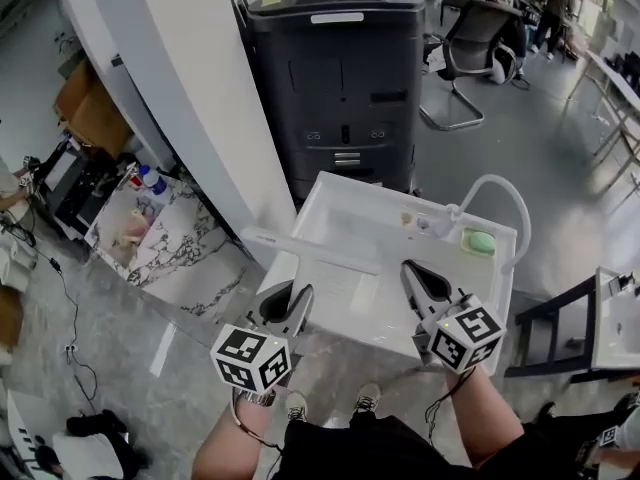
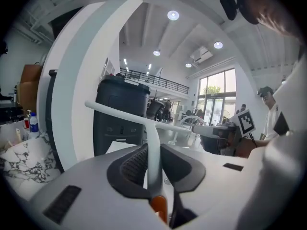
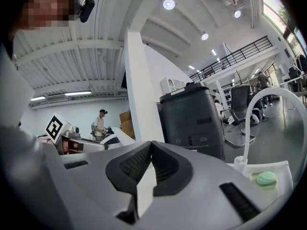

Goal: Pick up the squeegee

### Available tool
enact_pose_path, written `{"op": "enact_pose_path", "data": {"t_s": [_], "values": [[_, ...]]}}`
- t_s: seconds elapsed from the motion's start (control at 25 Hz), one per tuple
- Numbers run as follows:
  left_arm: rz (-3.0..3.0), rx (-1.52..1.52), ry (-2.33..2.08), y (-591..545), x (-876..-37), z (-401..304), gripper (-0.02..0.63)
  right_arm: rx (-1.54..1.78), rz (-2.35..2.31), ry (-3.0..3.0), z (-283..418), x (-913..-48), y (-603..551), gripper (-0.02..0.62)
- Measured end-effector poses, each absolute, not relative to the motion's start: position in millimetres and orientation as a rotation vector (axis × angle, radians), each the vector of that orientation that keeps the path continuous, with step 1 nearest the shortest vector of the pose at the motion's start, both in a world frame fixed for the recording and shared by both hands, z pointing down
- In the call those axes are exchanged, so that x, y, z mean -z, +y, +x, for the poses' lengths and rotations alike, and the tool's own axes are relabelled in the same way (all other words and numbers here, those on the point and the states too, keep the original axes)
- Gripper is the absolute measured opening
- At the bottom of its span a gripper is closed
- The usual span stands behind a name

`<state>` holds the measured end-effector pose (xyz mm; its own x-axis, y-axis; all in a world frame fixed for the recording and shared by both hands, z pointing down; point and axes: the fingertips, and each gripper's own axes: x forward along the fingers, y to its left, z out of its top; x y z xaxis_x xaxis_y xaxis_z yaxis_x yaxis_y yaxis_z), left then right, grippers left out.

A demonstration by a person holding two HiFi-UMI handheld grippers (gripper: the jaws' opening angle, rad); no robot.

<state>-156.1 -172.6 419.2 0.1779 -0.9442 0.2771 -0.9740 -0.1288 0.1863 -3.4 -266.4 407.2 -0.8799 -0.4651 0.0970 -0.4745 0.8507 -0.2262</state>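
Note:
The squeegee (image 1: 310, 250) is white and T-shaped, with its long blade bar lying crosswise above the white sink (image 1: 345, 190). My left gripper (image 1: 297, 303) is shut on its handle. In the left gripper view the handle (image 2: 153, 143) stands upright between the ribbed pads and the blade spans the top. My right gripper (image 1: 412, 268) hovers over the sink to the right of the squeegee, its jaws shut with nothing in them. In the right gripper view the right gripper's (image 3: 151, 145) tips meet.
A green soap (image 1: 479, 242) lies at the sink's far right corner by a white curved faucet hose (image 1: 508, 200). A dark grey machine (image 1: 340, 68) stands behind the sink, a white column (image 1: 190, 98) to the left. A marble counter (image 1: 150, 238) holds bottles.

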Motion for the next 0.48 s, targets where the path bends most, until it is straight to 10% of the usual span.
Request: {"op": "enact_pose_path", "data": {"t_s": [0.48], "values": [[2.221,-0.14,-1.726,-106.8,-419.6,-198.7,0.084,-0.362,0.897,-2.933,-41.3,-405.2,-196.5,0.017]]}}
